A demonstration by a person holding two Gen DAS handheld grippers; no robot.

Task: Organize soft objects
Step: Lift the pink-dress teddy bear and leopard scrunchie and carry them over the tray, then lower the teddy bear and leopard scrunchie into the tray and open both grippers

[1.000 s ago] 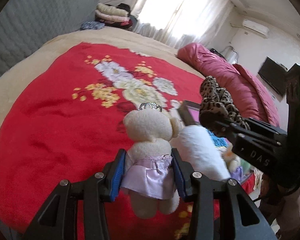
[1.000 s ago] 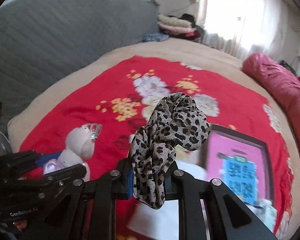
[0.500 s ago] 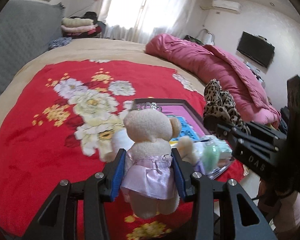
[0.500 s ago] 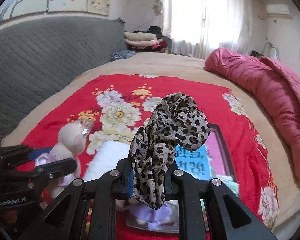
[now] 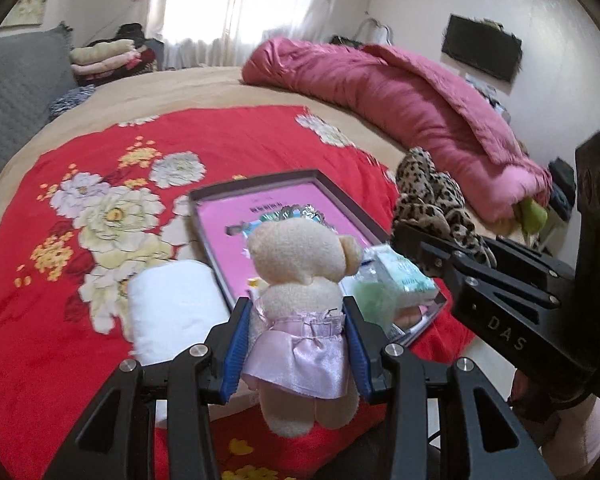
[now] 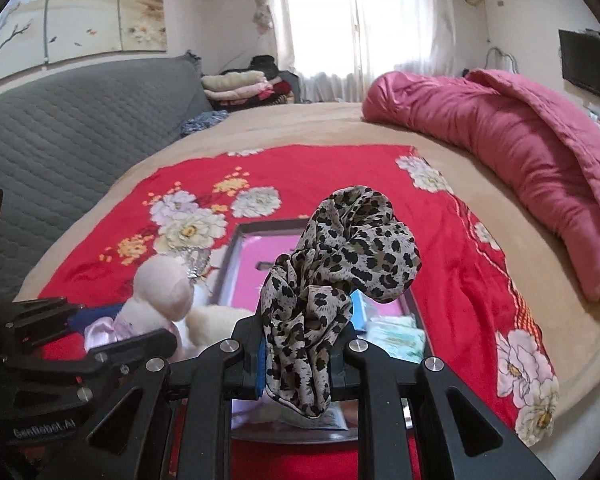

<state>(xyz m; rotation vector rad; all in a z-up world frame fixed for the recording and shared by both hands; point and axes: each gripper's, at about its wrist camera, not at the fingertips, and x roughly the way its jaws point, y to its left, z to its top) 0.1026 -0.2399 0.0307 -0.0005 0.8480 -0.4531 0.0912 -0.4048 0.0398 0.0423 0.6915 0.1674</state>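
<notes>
My left gripper (image 5: pixel 296 342) is shut on a cream teddy bear (image 5: pixel 300 272) in a pale purple satin dress and holds it above the near edge of the bed. The bear also shows at the left of the right wrist view (image 6: pixel 160 292). My right gripper (image 6: pixel 300 354) is shut on a bunched leopard-print scarf (image 6: pixel 340 264) and holds it in the air; the scarf also shows at the right of the left wrist view (image 5: pixel 432 204). Below both lies a dark-rimmed tray with a pink floor (image 5: pixel 236 208), holding several small soft packets (image 5: pixel 404 276).
A rolled white towel (image 5: pixel 172 304) lies left of the tray on the red flowered blanket (image 5: pixel 80 280). A crimson quilt (image 6: pixel 520 140) lies along the bed's right side. A grey padded headboard (image 6: pixel 60 128) and folded clothes (image 6: pixel 240 84) are at the back.
Both grippers swung to the right with their loads still held. The tray and towel have come into view beneath them, and the view now reaches the quilt and far wall.
</notes>
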